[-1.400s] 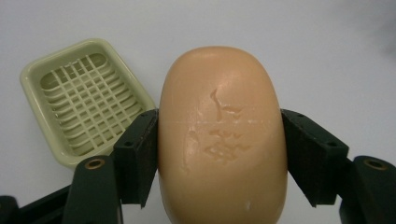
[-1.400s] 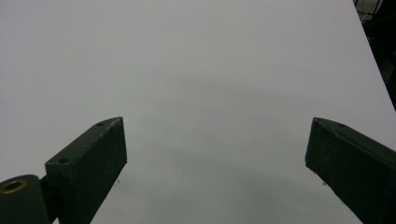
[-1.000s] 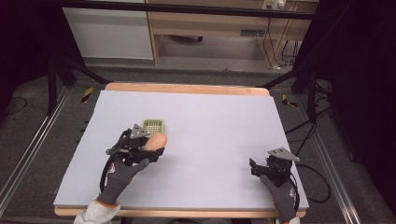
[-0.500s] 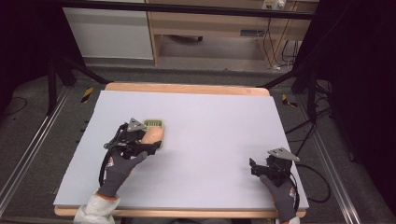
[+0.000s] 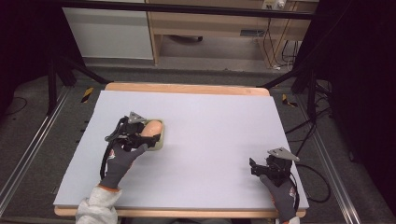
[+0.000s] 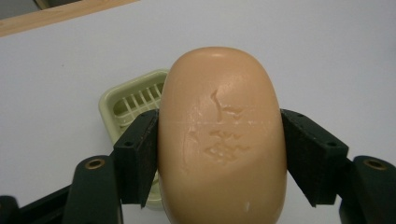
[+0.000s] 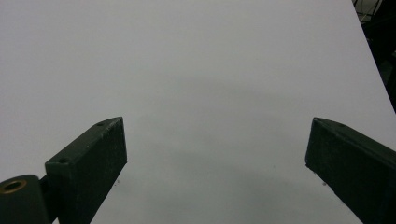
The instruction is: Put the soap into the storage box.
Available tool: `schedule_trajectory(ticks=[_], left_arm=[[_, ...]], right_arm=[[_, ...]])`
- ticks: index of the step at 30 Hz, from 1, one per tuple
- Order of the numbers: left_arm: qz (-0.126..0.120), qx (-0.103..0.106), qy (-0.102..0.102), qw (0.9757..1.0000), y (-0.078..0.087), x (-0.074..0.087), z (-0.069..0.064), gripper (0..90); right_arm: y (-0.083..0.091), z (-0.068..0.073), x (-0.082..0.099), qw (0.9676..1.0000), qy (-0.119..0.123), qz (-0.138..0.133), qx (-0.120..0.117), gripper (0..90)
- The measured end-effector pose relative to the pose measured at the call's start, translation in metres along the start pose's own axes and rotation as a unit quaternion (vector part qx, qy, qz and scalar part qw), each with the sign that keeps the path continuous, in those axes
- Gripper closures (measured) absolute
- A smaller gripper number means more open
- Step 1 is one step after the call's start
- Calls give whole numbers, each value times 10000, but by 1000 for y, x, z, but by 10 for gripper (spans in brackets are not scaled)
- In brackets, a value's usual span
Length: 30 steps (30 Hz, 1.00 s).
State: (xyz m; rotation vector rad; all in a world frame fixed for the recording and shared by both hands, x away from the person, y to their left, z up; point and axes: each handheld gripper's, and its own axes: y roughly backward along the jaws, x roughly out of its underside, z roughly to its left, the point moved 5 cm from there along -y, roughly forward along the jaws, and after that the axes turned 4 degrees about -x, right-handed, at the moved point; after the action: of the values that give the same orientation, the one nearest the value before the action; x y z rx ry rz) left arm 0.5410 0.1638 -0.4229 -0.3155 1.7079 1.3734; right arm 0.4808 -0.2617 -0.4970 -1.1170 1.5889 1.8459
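Left claw (image 6: pixel 219 154) clamps a smooth, rounded peach-orange soap bar (image 6: pixel 222 135) by its sides — matte black jaws pressed in, a faint embossed mark on its waxy face. Just beyond and beneath it sits the pale green slatted plastic soap dish (image 6: pixel 128 100) on the flat lavender-grey bench (image 5: pixel 219 121). Right claw (image 7: pixel 217 158) — spread wide over bare bench.
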Motion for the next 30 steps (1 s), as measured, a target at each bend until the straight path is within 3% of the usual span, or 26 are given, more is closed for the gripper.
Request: schedule_trajectory(ticks=[15,30], left_arm=[[111,-219,137,9996,-20,-4,17,320],[207,-296,183,9992,-43,-5,23,320]], right_arm=[[0,0,0,10000,26,7,-4,58],[0,0,0,10000,37,15,11,58]])
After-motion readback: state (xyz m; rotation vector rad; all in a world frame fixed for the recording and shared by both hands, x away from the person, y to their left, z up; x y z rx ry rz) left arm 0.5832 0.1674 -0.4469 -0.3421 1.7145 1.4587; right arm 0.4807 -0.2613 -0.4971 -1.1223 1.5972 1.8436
